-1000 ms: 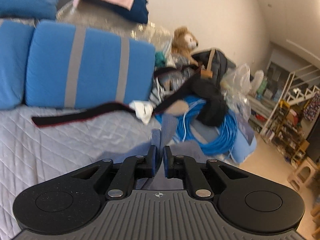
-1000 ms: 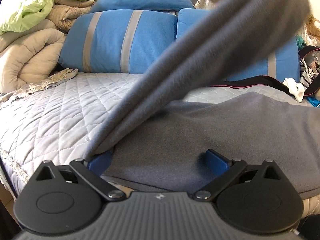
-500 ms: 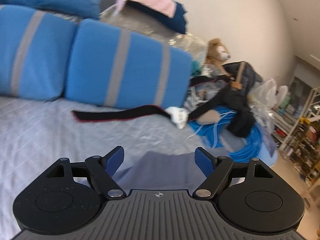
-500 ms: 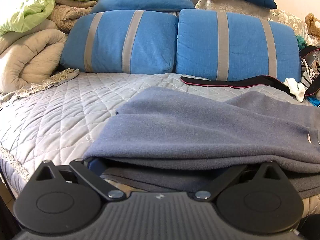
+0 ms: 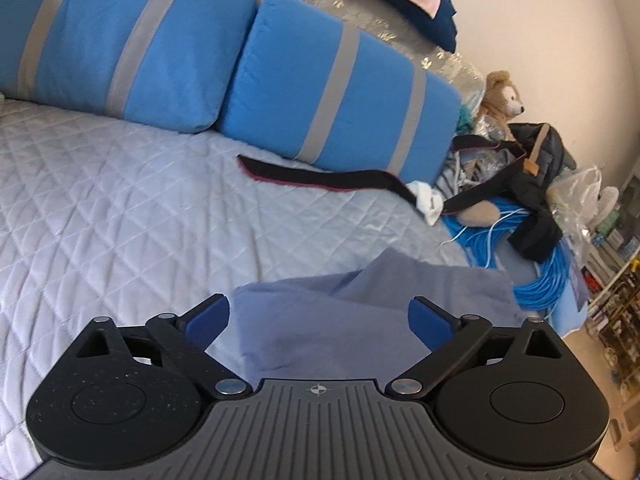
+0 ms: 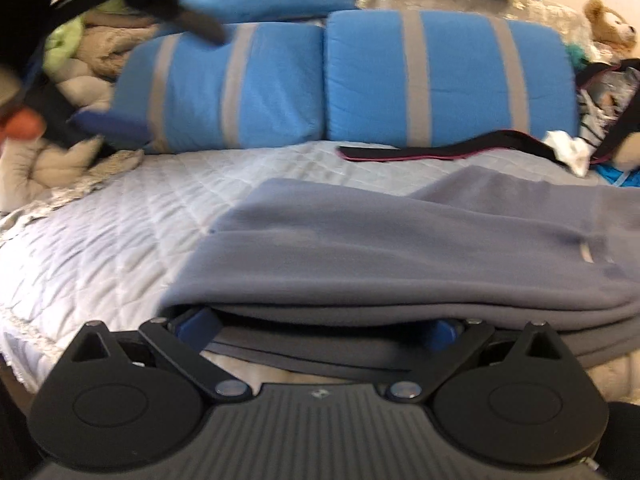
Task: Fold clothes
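Both grippers, left gripper (image 5: 318, 320) just opening, gape empty over the grey garment (image 6: 400, 248) before striped pillows (image 5: 336, 108).

- A bed with a pale grey quilted cover (image 5: 120, 208) lies ahead of the fingers.
- Two blue pillows with grey stripes (image 5: 340, 96) stand far beyond the fingertips.
- A plain cream wall (image 5: 540, 32) rises behind them.
- Crowded shelves (image 5: 616, 280) stand right of the fingers.

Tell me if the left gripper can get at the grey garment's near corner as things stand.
Probably yes: the left gripper has just been opening, its jaws wide with the grey garment lying loose between them, nothing covering it.
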`<state>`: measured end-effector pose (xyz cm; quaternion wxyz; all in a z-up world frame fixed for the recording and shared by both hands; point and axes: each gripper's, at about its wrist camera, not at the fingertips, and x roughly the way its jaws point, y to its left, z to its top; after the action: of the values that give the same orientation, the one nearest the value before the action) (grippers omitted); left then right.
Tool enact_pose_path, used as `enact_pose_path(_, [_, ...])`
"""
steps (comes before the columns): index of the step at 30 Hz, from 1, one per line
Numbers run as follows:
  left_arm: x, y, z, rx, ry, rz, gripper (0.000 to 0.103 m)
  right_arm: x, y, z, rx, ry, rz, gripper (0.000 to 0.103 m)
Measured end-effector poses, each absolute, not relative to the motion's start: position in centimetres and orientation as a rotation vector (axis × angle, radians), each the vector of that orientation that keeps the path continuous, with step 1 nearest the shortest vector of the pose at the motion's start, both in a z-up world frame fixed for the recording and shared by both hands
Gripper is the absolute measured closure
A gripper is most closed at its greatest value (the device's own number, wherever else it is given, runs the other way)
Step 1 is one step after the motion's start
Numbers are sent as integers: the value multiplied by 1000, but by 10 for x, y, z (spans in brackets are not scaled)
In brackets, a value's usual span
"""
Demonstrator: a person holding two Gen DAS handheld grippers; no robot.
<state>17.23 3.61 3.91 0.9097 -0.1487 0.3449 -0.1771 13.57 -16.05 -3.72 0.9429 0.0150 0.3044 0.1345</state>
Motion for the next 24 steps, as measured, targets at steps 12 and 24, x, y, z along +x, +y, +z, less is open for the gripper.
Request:
enact_pose_path(12, [215, 70, -4, -523, 821, -391, 5, 109, -149, -19, -14, 601, 376, 0])
enact_pose_path(24, [256, 73, -40, -643, 1002, -470, 12, 94, -99, -28, 14, 550, 515, 3])
